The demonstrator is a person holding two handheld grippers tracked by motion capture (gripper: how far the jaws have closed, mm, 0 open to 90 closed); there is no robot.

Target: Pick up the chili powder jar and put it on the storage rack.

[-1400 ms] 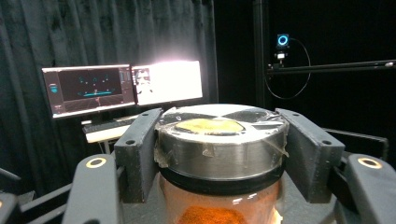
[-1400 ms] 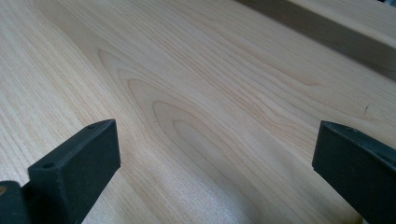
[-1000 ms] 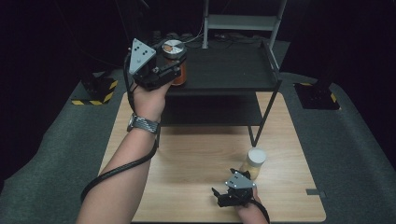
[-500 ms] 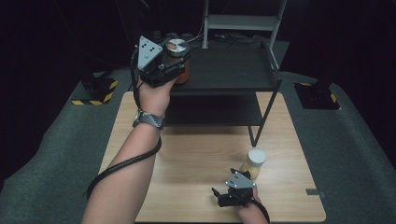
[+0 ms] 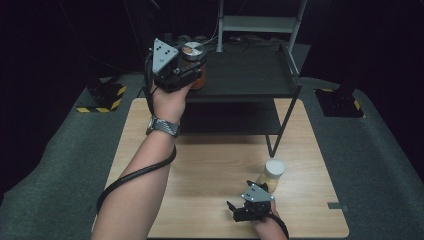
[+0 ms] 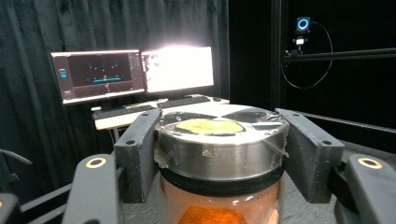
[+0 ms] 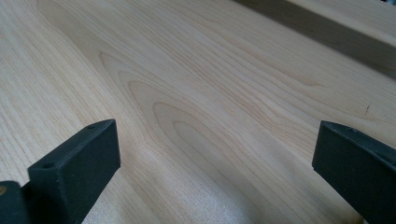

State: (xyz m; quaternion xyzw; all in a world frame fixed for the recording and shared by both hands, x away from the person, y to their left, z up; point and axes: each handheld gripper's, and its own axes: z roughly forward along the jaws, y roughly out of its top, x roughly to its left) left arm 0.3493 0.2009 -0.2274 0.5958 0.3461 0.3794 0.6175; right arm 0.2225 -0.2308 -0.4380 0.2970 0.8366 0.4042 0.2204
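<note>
A glass jar (image 5: pixel 193 50) with a silver lid and orange contents is at the front left corner of the black rack's top shelf (image 5: pixel 250 75). My left gripper (image 5: pixel 192 67) is shut on it, with the jaws clamping the lid from both sides. In the left gripper view the jar (image 6: pixel 219 154) stands upright between the left gripper's (image 6: pixel 219 140) pads. I cannot tell whether the jar's base rests on the shelf. My right gripper (image 5: pixel 234 212) lies low over the wooden table (image 5: pixel 210 165) near its front edge. In its own view, the right gripper (image 7: pixel 210 154) is open with bare wood between the jaws.
A small jar with a white lid (image 5: pixel 274 170) stands on the table just beyond the right gripper. The rack's lower shelf (image 5: pixel 230 120) and a slanted leg (image 5: pixel 282 127) reach over the table's far half. Monitors (image 6: pixel 135 70) glow behind the rack.
My left hand has shifted a little right and farther back with the jar, closer over the shelf corner. The right gripper has stayed where it was.
</note>
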